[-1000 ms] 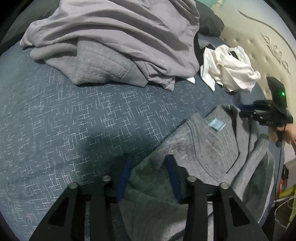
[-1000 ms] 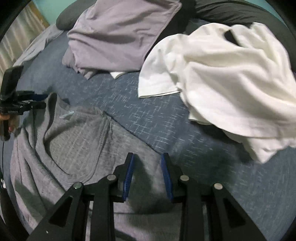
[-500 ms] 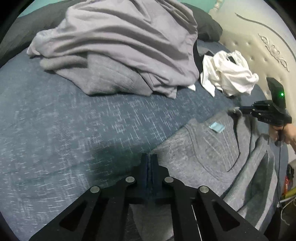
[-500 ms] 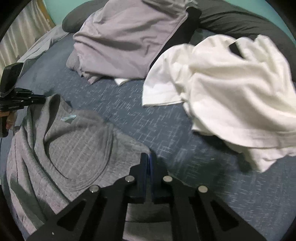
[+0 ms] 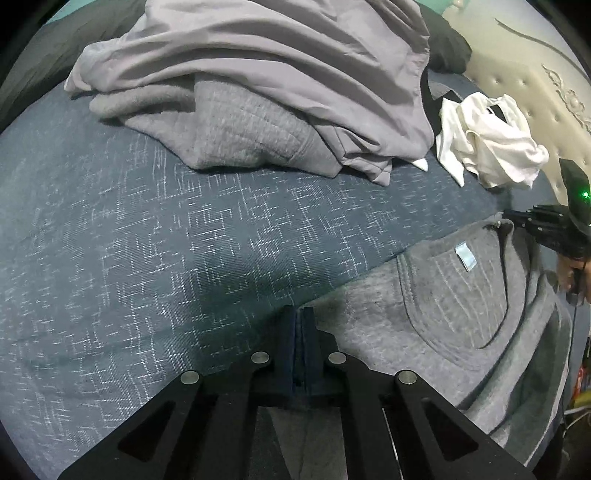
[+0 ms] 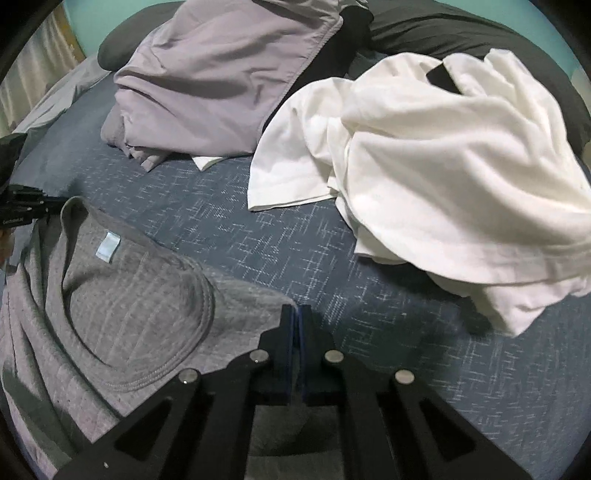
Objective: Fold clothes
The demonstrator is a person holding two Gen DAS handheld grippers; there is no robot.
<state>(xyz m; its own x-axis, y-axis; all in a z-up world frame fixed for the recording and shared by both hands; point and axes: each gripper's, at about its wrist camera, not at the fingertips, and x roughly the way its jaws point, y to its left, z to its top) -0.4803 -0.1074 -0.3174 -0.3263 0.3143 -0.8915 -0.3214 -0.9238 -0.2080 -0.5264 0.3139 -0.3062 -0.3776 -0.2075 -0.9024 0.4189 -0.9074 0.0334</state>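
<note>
Blue bed (image 5: 155,229) under everything. Lilac pile (image 5: 258,74) far ahead of left gripper (image 5: 302,332); white shirt (image 6: 443,147) ahead-right of right gripper (image 6: 296,332). Grey sweatshirt (image 5: 443,314) spread between the two; each gripper's jaws clamped tight on one shoulder edge.

Both wrist views close, angled down, sharing grey shirt (image 5: 454,295)

Blue bedspread (image 5: 184,240) w/ white crosshatch covers the bed. Cream tufted headboard (image 5: 546,96) at its right edge; dark pillow (image 6: 461,33) along far edge. Teal wall (image 6: 96,14) behind.
</note>
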